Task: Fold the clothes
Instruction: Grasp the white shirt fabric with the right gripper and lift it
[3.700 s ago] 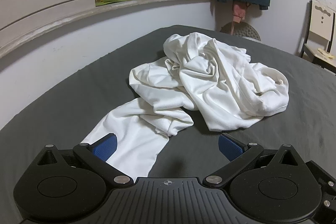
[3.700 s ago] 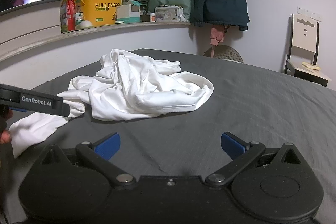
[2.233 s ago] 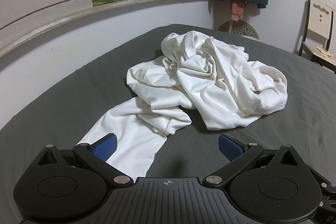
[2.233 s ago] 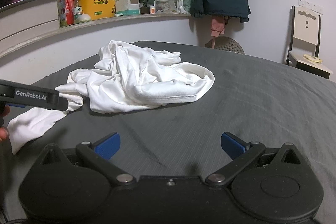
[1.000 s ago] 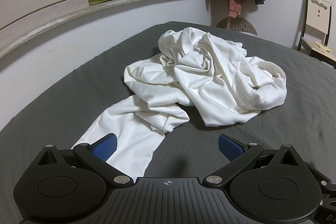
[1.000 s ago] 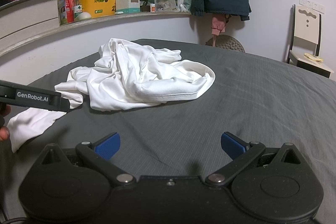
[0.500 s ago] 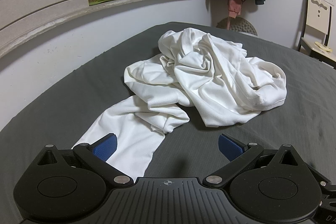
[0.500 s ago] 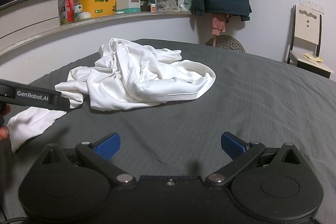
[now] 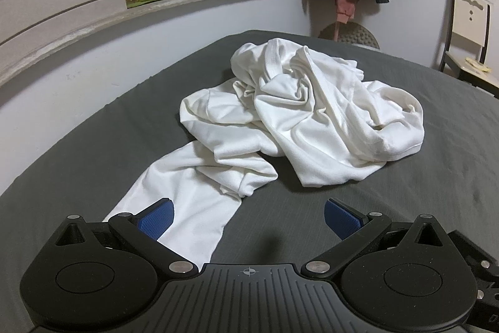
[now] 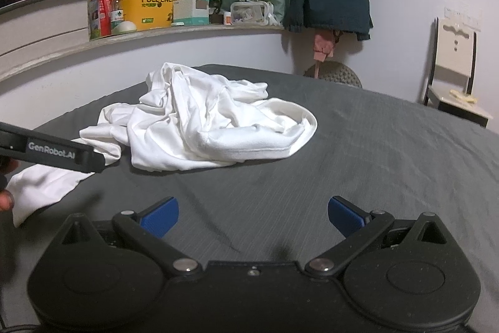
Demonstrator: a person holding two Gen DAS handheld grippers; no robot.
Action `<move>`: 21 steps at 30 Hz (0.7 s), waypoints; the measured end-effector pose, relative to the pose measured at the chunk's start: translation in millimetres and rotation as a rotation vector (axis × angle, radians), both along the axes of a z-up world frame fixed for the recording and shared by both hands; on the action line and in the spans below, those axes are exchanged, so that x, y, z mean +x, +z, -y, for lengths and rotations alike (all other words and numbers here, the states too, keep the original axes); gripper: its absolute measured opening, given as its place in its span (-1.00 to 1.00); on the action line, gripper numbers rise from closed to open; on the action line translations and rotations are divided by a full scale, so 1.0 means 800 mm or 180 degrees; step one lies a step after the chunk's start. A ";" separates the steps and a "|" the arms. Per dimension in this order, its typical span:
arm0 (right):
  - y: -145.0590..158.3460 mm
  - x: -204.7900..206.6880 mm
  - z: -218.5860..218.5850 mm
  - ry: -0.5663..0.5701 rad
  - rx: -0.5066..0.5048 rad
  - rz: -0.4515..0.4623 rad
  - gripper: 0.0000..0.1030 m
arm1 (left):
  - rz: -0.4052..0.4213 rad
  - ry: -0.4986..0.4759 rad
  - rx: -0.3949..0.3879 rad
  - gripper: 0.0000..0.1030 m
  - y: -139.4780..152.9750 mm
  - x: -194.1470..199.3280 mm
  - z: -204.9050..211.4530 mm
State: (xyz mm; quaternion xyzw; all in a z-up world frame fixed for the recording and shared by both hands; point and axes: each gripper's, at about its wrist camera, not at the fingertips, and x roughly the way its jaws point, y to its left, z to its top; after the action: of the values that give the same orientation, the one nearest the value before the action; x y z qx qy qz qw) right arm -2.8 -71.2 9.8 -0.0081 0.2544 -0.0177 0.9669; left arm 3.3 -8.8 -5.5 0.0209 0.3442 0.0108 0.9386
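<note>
The left gripper (image 9: 248,216) and right gripper (image 10: 252,216) gaped wide, holding nothing. The crumpled white cotton garment (image 9: 299,114) lay ahead on the dark grey bedsheet (image 9: 436,152), its folds hiding its shape, unmoved from before.

Left wrist view: low, near, facing crumpled white cotton garment (image 9: 312,120) at 12 o'clock. Right wrist view: low, farther right, garment (image 10: 212,127) at 11 o'clock. Shared: garment, cluttered curved grey shelf (image 9: 93,17).
</note>
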 end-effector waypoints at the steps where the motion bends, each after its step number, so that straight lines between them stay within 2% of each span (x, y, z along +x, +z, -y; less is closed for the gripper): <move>1: 0.001 0.000 -0.002 0.0011 -0.0033 0.0023 1.00 | 0.0006 0.0000 0.0008 1.00 0.000 0.001 0.000; 8: -0.004 0.008 -0.013 0.0117 -0.0401 0.0116 0.97 | -0.0003 0.0012 -0.0068 1.00 -0.004 0.009 -0.007; 11: -0.009 0.016 -0.017 0.0216 -0.0475 0.0083 0.79 | -0.0018 -0.0014 -0.0089 0.99 -0.006 0.014 -0.008; 12: -0.010 0.022 -0.020 0.0252 -0.0517 0.0101 0.70 | -0.0014 -0.0024 -0.0063 0.95 -0.007 0.015 -0.007; 13: -0.011 0.027 -0.024 0.0287 -0.0560 0.0120 0.62 | 0.0002 -0.0032 -0.0007 0.82 -0.008 0.016 -0.005; 14: -0.012 0.033 -0.027 0.0323 -0.0602 0.0138 0.60 | 0.0012 -0.0024 0.0049 0.75 -0.008 0.017 -0.004; 16: -0.015 0.044 -0.034 0.0394 -0.0687 0.0174 0.59 | 0.0014 0.0048 0.0133 0.48 -0.010 0.021 -0.007; 21: -0.021 0.093 -0.071 0.0662 -0.1028 0.0218 0.48 | 0.0111 0.0523 -0.0110 0.46 -0.007 0.026 -0.047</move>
State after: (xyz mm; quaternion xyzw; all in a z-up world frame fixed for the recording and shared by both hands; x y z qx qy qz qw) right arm 71.8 -14.2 -7.4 -0.1887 0.2130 0.0414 0.9578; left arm 24.0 28.7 -11.1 -0.0238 0.3286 0.0821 0.9406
